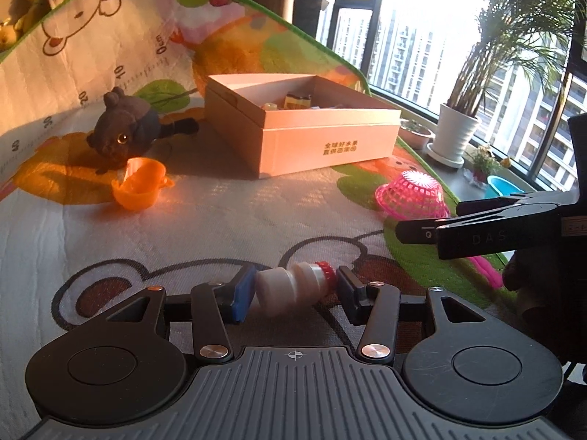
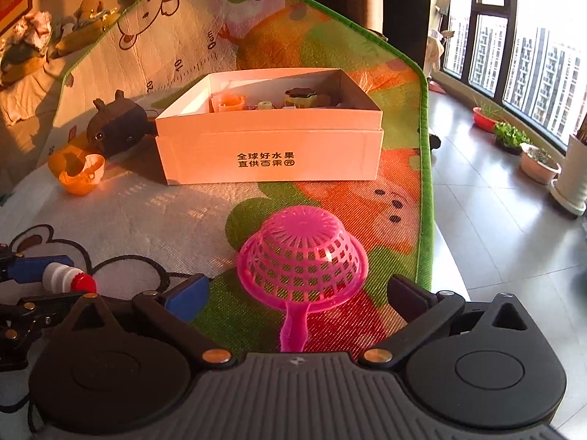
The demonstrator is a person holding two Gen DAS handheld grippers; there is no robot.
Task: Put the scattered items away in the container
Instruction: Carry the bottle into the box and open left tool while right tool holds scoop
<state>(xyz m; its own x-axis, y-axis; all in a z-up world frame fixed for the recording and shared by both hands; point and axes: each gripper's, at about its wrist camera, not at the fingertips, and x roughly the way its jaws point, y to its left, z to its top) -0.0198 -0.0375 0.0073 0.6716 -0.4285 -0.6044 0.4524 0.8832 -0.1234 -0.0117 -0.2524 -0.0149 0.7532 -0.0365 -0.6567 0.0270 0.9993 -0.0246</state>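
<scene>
My left gripper point(image 1: 295, 289) is shut on a small white bottle with a red cap point(image 1: 293, 286), held crosswise just over the play mat; the bottle point(image 2: 60, 277) also shows at the left of the right wrist view. My right gripper point(image 2: 299, 299) is open, its fingers standing either side of an upturned pink strainer point(image 2: 302, 256) whose handle runs back between them; the pads do not touch it. The open white box point(image 2: 271, 154) sits beyond, holding several small toys. An orange cup point(image 1: 141, 187) and a dark plush toy point(image 1: 124, 132) lie left of the box point(image 1: 323, 146).
The cartoon play mat point(image 2: 139, 205) ends in a green edge point(image 2: 425, 183) on the right, with tiled floor beyond. Potted plants point(image 1: 455, 135) stand along the window. The mat's far part curves up behind the box.
</scene>
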